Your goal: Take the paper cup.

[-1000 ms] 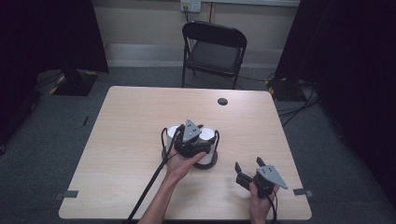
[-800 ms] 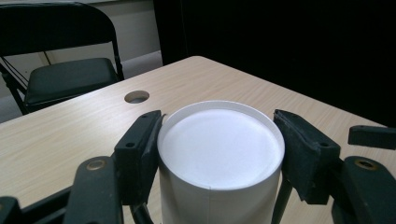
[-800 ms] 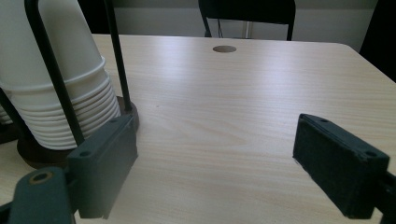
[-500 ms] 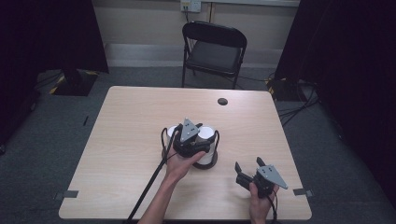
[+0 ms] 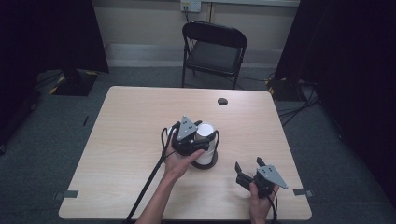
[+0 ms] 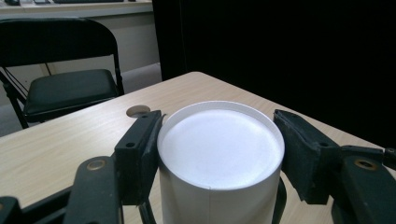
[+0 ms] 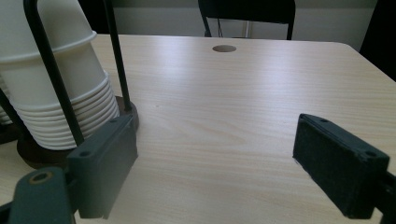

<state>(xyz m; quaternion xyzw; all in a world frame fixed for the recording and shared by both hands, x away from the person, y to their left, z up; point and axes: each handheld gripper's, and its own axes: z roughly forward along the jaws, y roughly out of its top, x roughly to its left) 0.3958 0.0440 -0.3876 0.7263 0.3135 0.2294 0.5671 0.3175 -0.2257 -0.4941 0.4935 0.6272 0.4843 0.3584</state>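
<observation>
A stack of white paper cups (image 7: 60, 84) stands upside down in a black wire holder (image 7: 116, 56) on a dark round base (image 5: 208, 164), right of the table's middle. My left gripper (image 5: 201, 139) reaches in from the near-left side. Its pads sit against both sides of the top cup (image 6: 219, 149), shut on it. My right gripper (image 5: 247, 164) rests low near the front right edge. Its jaws stand wide open with bare tabletop between them (image 7: 233, 163), to the right of the stack.
The wooden table (image 5: 130, 121) has a small round hole (image 5: 222, 101) towards its far edge. A black folding chair (image 5: 215, 51) stands behind the table. The left gripper's cable (image 5: 149, 182) trails off the front edge.
My left gripper has shifted slightly away from me at the top of the cup stack. The right gripper has stayed where it was.
</observation>
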